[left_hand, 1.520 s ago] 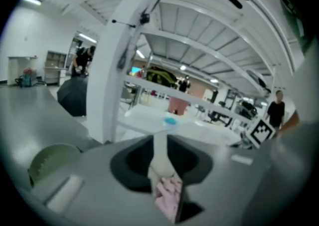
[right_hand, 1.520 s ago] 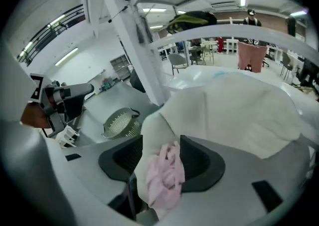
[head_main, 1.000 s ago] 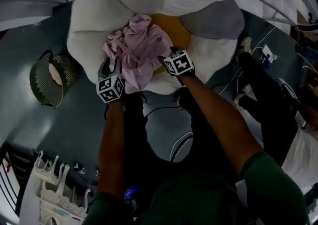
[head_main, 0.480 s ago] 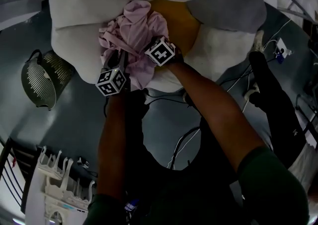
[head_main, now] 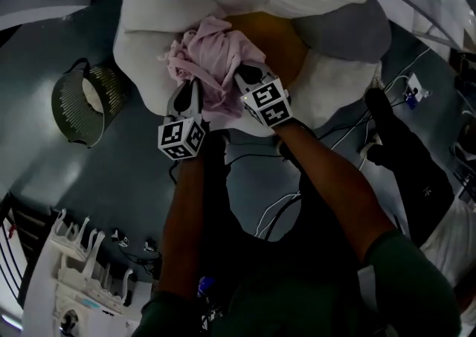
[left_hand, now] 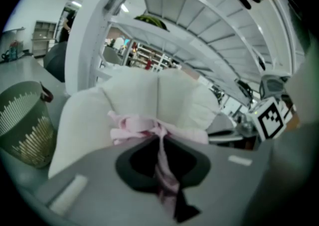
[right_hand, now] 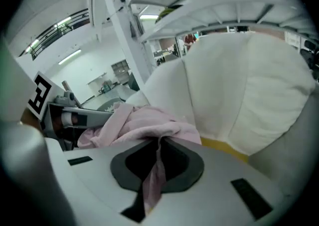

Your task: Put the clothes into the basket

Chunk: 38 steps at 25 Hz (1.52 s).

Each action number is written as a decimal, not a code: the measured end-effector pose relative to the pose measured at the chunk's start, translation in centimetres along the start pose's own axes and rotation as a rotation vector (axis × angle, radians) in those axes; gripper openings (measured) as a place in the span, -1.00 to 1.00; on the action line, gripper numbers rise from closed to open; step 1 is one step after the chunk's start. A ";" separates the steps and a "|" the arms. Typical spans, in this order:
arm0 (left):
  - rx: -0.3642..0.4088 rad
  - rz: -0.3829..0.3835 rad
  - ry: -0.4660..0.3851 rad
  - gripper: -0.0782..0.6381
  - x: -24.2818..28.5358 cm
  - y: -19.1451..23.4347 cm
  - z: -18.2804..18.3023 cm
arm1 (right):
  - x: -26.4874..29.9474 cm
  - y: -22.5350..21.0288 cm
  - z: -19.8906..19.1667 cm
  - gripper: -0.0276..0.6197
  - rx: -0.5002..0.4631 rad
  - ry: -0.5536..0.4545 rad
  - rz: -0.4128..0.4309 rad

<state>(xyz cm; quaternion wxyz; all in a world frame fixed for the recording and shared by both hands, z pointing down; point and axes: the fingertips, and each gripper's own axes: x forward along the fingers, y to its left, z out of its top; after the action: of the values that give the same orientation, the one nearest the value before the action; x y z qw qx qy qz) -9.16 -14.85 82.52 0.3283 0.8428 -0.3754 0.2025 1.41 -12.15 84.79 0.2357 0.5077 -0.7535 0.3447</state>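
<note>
Just closed, the fingers of the left gripper (left_hand: 162,180) pinch a fold of the pink garment (left_hand: 149,125). The fingers of the right gripper (right_hand: 152,180) have also just come together and nip a second fold of the same cloth.

From the head view, the two grippers sit side by side at the near edge of the garment. The left one is at its left flank and the right one at its right, their marker cubes turned back toward the person's bare forearms (head_main: 186,216).

The garment lies bunched on a flower-shaped cushion (head_main: 149,38), partly over its yellow centre (head_main: 279,34). White petals and one grey petal (head_main: 346,30) ring it.

The cushion rests on a grey floor (head_main: 97,179). The green basket (head_main: 78,101) stands on that floor to the cushion's left, well apart from the garment, with something pale inside.

Cables (head_main: 275,209) trail across the floor below the cushion, and a white rack (head_main: 74,291) fills the lower left corner.
</note>
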 end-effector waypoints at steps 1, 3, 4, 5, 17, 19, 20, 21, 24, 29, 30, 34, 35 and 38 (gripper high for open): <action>-0.010 0.004 -0.028 -0.70 -1.4 -0.3 1.8 | -1.2 0.8 2.2 -0.85 -0.005 -0.030 -0.001; -0.027 0.011 -0.090 -0.70 -4.2 -0.7 5.5 | -3.5 2.7 6.6 -0.85 -0.021 -0.087 0.005; -0.034 0.016 -0.122 -0.70 -5.6 -0.8 7.5 | -4.5 3.7 8.9 -0.85 -0.032 -0.115 0.010; -0.042 0.021 -0.156 -0.70 -7.0 -0.7 9.5 | -5.3 4.8 11.1 -0.85 -0.045 -0.143 0.017; -0.067 0.149 -0.454 -0.70 -25.3 9.0 27.1 | -7.8 24.3 33.3 -0.85 -0.230 -0.350 0.195; -0.065 0.179 -0.480 -0.70 -27.8 11.2 28.5 | -7.1 27.6 35.3 -0.85 -0.251 -0.359 0.226; -0.066 0.197 -0.491 -0.70 -29.1 12.4 29.1 | -6.7 29.2 36.2 -0.85 -0.261 -0.364 0.244; -0.068 0.214 -0.501 -0.70 -30.3 13.6 29.5 | -6.2 30.8 37.0 -0.85 -0.271 -0.367 0.261; -0.078 0.259 -0.527 -0.70 -33.8 17.1 30.5 | -4.6 35.4 38.8 -0.85 -0.299 -0.364 0.305; -0.100 0.324 -0.555 -0.70 -38.2 22.0 30.6 | -1.8 41.6 40.4 -0.85 -0.337 -0.351 0.368; -0.106 0.337 -0.560 -0.70 -39.0 22.9 30.6 | -1.2 42.7 40.6 -0.85 -0.343 -0.344 0.378; -0.142 0.373 -0.567 -0.70 -41.7 26.9 30.1 | 1.4 46.6 41.1 -0.85 -0.346 -0.309 0.402; -0.156 0.383 -0.565 -0.70 -42.1 27.9 30.0 | 2.1 47.3 41.3 -0.85 -0.338 -0.302 0.403; -0.174 0.422 -0.574 -0.69 -43.4 30.5 29.7 | 4.1 48.7 42.4 -0.85 -0.312 -0.286 0.394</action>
<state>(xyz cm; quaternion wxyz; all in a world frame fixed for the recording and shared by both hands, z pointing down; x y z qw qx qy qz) -57.30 -29.49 48.41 0.2310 0.7381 -0.6338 -0.0114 -45.51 -34.79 46.49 0.1311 0.3525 -0.9072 0.1886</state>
